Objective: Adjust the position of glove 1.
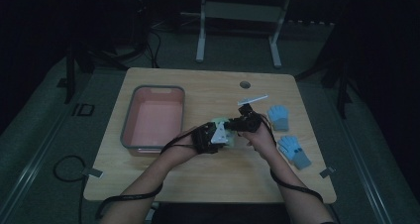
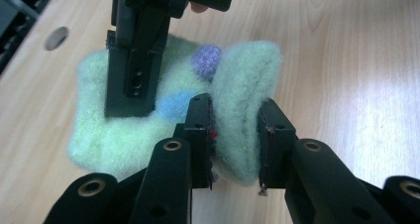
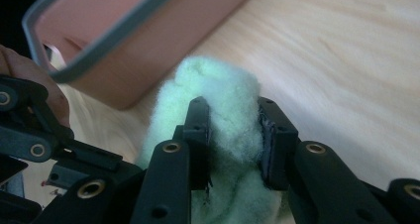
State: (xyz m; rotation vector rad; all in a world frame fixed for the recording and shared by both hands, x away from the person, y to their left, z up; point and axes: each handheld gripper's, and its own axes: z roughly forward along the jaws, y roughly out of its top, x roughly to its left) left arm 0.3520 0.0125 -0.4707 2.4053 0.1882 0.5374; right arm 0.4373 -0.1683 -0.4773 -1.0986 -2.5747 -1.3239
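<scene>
Two grippers, left gripper (image 2: 233, 140), right gripper (image 3: 233, 140), pinching green glove (image 2: 163, 110)

fluffy pale green knit glove (image 2: 237, 85): 1 purple fingertip, 1 blue fingertip | 2 light blue knit gloves with grey cuffs (image 1: 279, 116): plain | rectangular pink plastic tub (image 1: 130, 116): grey rim | wooden table (image 1: 208, 174): light tan grain | gripper jaws: black

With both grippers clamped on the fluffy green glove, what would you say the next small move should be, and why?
Probably carry it left, toward the pink bin. The left gripper and the right gripper each pinch a fold of the green glove, which seems to hang just above the table. The bin stands open beside the hands, while two blue gloves lie at the right.
</scene>
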